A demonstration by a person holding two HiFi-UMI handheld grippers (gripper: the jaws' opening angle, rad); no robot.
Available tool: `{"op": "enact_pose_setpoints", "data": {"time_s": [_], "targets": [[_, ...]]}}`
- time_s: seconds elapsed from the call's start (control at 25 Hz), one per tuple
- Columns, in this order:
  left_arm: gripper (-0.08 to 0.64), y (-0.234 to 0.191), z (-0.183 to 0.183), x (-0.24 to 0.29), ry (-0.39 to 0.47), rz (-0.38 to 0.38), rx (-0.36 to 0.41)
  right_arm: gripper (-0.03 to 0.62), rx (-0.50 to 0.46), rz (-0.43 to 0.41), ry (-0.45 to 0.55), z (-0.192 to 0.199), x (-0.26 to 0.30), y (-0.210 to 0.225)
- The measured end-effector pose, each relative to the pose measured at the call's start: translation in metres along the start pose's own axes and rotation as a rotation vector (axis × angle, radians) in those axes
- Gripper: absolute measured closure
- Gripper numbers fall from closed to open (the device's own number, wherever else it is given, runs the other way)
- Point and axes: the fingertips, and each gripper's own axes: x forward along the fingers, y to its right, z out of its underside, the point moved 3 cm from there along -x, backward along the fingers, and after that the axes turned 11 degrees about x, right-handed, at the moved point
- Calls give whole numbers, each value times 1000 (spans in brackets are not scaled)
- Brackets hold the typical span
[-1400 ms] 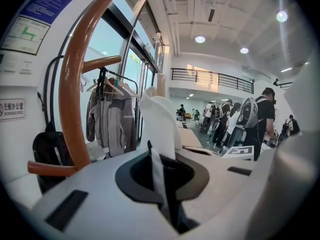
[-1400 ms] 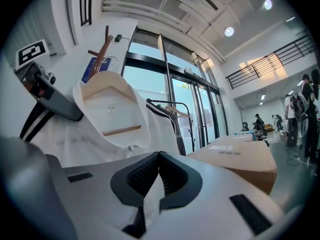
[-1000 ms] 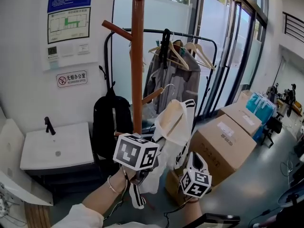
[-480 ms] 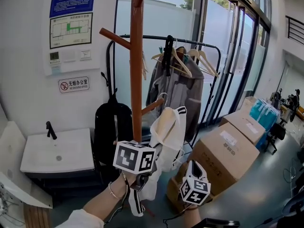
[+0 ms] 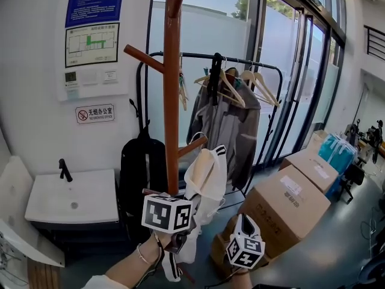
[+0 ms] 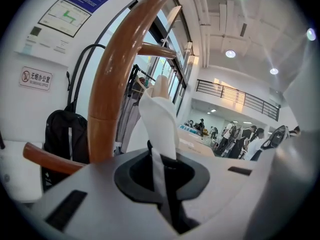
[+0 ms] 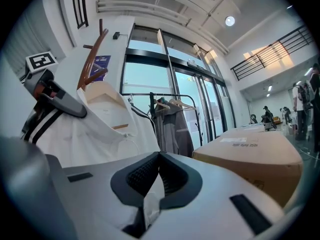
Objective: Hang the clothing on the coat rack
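Observation:
A brown wooden coat rack [image 5: 172, 95] stands in front of me, with a short peg [image 5: 194, 145] low on its right. A white garment with black stripes [image 5: 206, 176] hangs on a hanger whose wire hook [image 5: 197, 136] sits over that peg. My left gripper [image 5: 178, 239] is just below the garment's lower left; in the left gripper view the left gripper [image 6: 161, 173] is shut on a fold of the white fabric [image 6: 159, 119], close to the pole [image 6: 111, 89]. My right gripper [image 5: 236, 229], lower right, is shut on white cloth [image 7: 150, 204].
A black backpack [image 5: 141, 161] hangs behind the pole. A black clothes rail [image 5: 240, 62] carries a grey jacket [image 5: 225, 116] and wooden hangers. Cardboard boxes [image 5: 298, 188] lie on the floor at right, a white sink [image 5: 72, 200] at left, glass doors behind.
Both grippers and the garment have sunk. The hanger hook, earlier above the low peg, now sits down at it.

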Motion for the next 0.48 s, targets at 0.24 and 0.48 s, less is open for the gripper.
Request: {"op": "enact_pose_setpoints", "data": {"time_s": [0.24,0.48], "targets": [[534,-4,12,0,1,-33,-28,571,-3,-21,-15,6,6,-5],[532,-7,20,-4,-8,-59,-40,571,-15,-49,-39,14,9,-15]]}}
